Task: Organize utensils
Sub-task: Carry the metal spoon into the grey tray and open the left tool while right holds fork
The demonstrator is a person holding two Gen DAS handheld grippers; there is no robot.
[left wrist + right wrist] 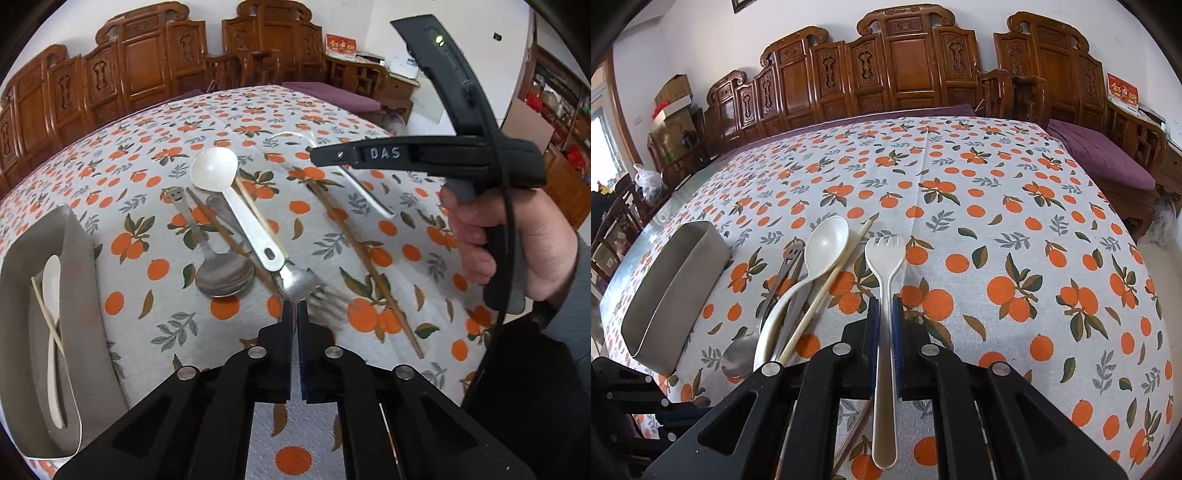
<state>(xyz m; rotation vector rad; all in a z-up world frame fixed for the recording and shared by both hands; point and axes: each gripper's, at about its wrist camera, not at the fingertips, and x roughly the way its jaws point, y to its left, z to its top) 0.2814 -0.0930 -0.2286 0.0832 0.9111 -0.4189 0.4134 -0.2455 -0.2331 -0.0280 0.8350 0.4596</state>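
Your right gripper (885, 310) clamps the white fork (885, 295) mid-handle; your left gripper (296, 314) pinches the steel fork (299, 282). Lift level, then carry left to the steel holder (670, 291).

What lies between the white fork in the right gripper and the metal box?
A white spoon, pale chopstick and metal spoon lie flat on the cloth between fork and metal box; lifted over, the path looks clear.

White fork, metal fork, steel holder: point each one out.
white fork (885, 254), right wrist view, on its tined head.
metal fork (300, 282), left wrist view, on its head.
steel holder (670, 284), right wrist view, on its side wall.
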